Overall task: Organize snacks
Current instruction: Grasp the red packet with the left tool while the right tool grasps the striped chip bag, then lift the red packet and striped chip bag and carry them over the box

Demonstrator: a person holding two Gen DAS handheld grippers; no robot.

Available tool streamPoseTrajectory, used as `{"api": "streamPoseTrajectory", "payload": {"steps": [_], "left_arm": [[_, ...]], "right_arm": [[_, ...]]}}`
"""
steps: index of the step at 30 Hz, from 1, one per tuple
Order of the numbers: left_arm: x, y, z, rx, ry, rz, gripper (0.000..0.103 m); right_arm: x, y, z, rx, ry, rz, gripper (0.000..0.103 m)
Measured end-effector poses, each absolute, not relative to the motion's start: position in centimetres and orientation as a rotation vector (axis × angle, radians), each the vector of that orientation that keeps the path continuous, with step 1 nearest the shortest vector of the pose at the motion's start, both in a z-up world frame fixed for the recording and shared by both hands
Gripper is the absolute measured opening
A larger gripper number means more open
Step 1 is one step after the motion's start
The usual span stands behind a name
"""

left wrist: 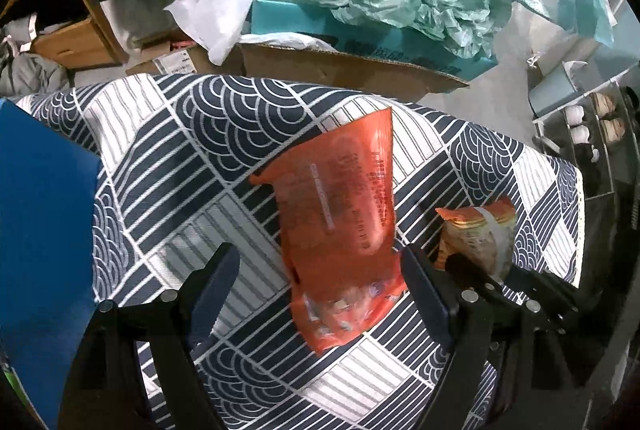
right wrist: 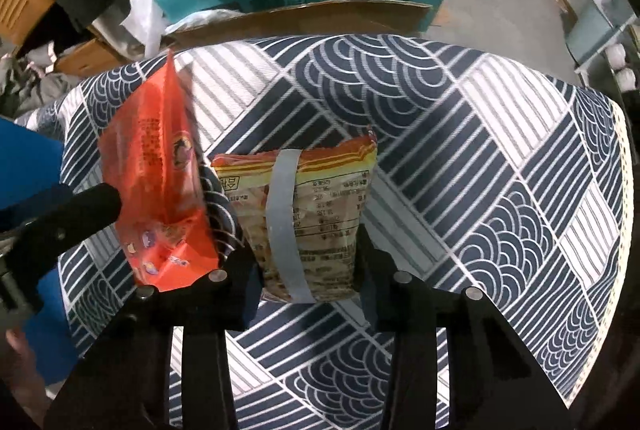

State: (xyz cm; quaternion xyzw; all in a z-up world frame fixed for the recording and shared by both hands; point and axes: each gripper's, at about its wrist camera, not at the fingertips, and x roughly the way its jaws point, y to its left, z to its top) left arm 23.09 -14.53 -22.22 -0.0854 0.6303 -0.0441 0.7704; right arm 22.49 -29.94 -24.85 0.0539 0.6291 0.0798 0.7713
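Far left: blue box at cloth edge. Left gripper: spread wide, orange packet between fingers; grip contact cannot be confirmed, packet blurred above patterned tablecloth. Right gripper: clamped on yellow snack packet with grey band, just right of orange packet.

Orange pouch — navy-white wave-and-stripe tablecloth

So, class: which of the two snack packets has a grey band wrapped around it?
The yellow-and-orange printed packet between the right gripper fingers; the orange packet has none.
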Motion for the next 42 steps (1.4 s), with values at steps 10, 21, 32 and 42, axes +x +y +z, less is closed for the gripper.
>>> {"api": "streamPoseTrajectory", "payload": {"steps": [10,21,32,42], "left_arm": [[24.2,-16.4,-24.2,-0.191,1.402,-0.075,0.086],[23.7,-16.9,-24.3,-0.138,1.386,-0.107,0.056],[22.5,-16.5,-21.9,-0.055,1.334,-0.126,0.052],[19.6,-15.2,-18.9,0.014,1.29,-0.148,0.052]], "right_arm": [[22.1,-30.7,-23.7,0.108,1.347,0.17,0.039],[22.2,-30.6,-23.4,0.095,1.338,0.164,0.039],[21.3,-29.9,-22.2,0.081,1.323,0.165,0.039],[19.9,-28.9,-19.4,0.073,1.292,0.175,0.039]]}}
